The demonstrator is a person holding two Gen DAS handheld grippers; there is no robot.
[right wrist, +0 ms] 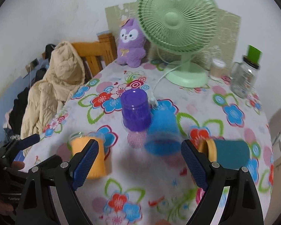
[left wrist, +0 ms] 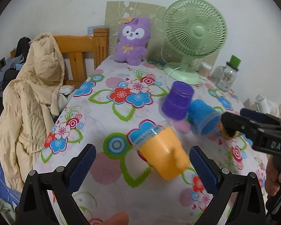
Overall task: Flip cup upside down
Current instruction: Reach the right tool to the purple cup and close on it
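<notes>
An orange cup is seen tipped on the floral-clothed table, between the wide-open, empty fingers of the left claw. The right claw is likewise held open and empty before a motion-blurred blue cup, beside an upside-down purple cup. A teal cup is partly hidden behind its right finger.

A plain white wall rises behind the table, which wears a white cloth printed with bright red, blue and green flowers. A beige patterned panel leans against the wall. At the table's left stands an orange-brown wooden chair, draped with a cream quilted hooded jacket.
</notes>
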